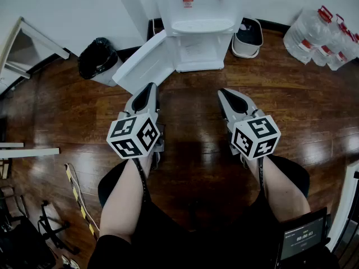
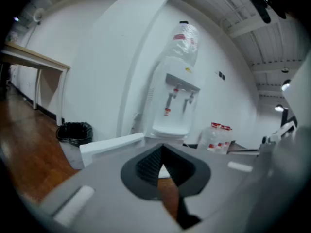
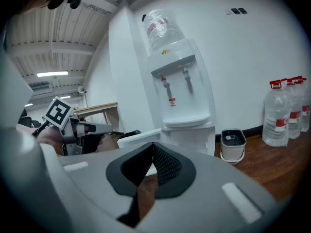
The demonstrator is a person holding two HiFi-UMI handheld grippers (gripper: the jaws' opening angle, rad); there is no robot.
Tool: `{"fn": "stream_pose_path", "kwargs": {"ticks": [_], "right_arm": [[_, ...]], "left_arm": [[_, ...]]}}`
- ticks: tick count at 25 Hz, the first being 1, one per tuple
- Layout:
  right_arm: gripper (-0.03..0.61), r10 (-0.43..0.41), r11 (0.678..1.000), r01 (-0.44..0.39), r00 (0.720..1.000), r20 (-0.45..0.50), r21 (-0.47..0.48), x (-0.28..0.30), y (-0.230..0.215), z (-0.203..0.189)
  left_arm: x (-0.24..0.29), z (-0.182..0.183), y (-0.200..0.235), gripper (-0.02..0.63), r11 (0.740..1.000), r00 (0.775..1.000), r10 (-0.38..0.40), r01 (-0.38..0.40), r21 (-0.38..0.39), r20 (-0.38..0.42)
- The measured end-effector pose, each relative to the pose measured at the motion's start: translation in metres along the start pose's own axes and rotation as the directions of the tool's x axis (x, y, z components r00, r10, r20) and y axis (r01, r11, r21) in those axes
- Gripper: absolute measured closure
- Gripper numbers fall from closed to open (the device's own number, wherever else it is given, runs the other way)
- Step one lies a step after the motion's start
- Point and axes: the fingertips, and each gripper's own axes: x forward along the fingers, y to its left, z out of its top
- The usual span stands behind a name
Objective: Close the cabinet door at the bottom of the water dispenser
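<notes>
The water dispenser point(image 1: 199, 27) stands at the far wall, and its white cabinet door point(image 1: 145, 63) hangs wide open, swung out to the left and towards the near side, well apart from both grippers. The left gripper point(image 1: 150, 87) and right gripper point(image 1: 224, 92) are held side by side above the wooden floor point(image 1: 190, 122), each with its fingers pressed together and nothing between them. The left one is closer to the door's free edge. A push from closed fingers on that smooth panel could skid off, and a hard shove could likely bounce the door back open. The black waste bin point(image 1: 96, 58) sits just beside the door, so a reach round its outer face risks knocking it
</notes>
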Motion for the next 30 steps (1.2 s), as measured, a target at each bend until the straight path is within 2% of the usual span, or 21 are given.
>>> {"fn": "stream_pose_path", "kwargs": {"ticks": [3, 7, 10, 15, 17, 21, 24, 27, 30], "right_arm": [[0.574, 0.001, 1.000, -0.001, 1.000, -0.012, -0.002, 0.013, -0.014, 0.001], [0.574, 0.004, 1.000, -0.004, 1.000, -0.028, 0.004, 0.035, -0.033, 0.005], [0.574, 0.011, 1.000, -0.010, 0.999, -0.047, 0.016, 0.055, -0.045, 0.006], [0.574, 0.030, 0.997, -0.026, 0.998, -0.057, 0.076, 0.090, -0.057, 0.014], [0.574, 0.036, 0.997, -0.032, 0.998, -0.059, 0.067, 0.105, -0.058, 0.019], [0.574, 0.041, 0.997, -0.038, 0.998, -0.057, 0.060, 0.134, -0.067, 0.030], [0.574, 0.042, 0.997, -0.038, 0.997, -0.061, 0.070, 0.149, -0.075, 0.034], [0.574, 0.040, 0.997, -0.035, 0.996, -0.079, 0.072, 0.158, -0.081, 0.033], [0.574, 0.038, 0.997, -0.032, 0.995, -0.091, 0.069, 0.163, -0.083, 0.033]], "left_arm": [[0.007, 0.003, 0.045, 0.594, 0.995, 0.996, 0.095, -0.095, -0.043, -0.002], [0.017, 0.005, 0.100, 0.592, 0.976, 0.977, 0.213, -0.214, -0.042, -0.030], [0.026, 0.010, 0.128, 0.528, 0.959, 0.958, 0.282, -0.282, -0.007, -0.049], [0.048, 0.023, 0.165, 0.401, 0.924, 0.925, 0.376, -0.369, 0.101, -0.060], [0.057, 0.017, 0.185, 0.379, 0.914, 0.911, 0.402, -0.393, 0.097, -0.091], [0.079, -0.004, 0.219, 0.365, 0.913, 0.895, 0.403, -0.409, 0.014, -0.191], [0.091, -0.020, 0.228, 0.321, 0.924, 0.886, 0.371, -0.381, 0.019, -0.280], [0.094, -0.039, 0.228, 0.309, 0.944, 0.879, 0.306, -0.329, 0.001, -0.366], [0.098, -0.046, 0.221, 0.310, 0.959, 0.884, 0.250, -0.282, -0.024, -0.394]]}}
